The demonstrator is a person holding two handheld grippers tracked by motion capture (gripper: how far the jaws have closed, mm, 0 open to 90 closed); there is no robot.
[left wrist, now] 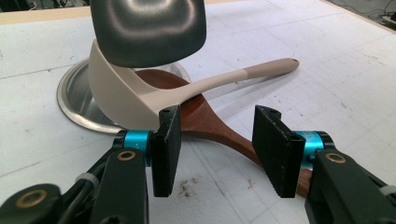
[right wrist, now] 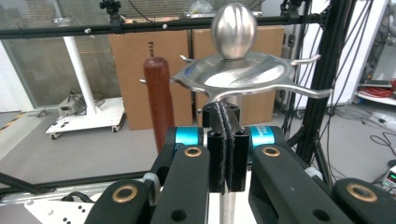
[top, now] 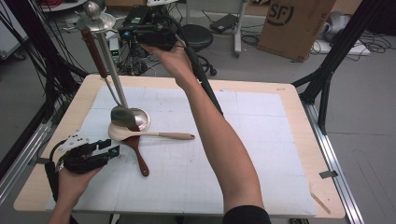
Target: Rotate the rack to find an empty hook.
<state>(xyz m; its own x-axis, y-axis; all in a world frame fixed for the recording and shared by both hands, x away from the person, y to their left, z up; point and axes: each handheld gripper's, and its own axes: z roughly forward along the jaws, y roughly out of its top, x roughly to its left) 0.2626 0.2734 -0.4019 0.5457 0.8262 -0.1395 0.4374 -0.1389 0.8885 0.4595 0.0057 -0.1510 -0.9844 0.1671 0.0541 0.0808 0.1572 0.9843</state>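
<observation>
The left tool (top: pixel 112 150) rests low on the tabletop (top: pixel 261 154), jaws apart and empty, astride the brown spoon (top: pixel 138 156), whose handle runs toward the person. Across it lies the beige ladle (top: pixel 149 135), handle pointing right. Behind stands the upright rack (top: pixel 100 28) with a hung utensil (top: pixel 95 53). The right tool (right wrist: pixel 224 140), jaws together, hangs near the rack's top.

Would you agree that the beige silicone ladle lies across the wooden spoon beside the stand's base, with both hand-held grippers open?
Not quite: the right hand-held gripper is shut, its pads pressed together in the right gripper view. The left hand-held gripper is open, and the beige silicone ladle does lie across the wooden spoon.
</observation>
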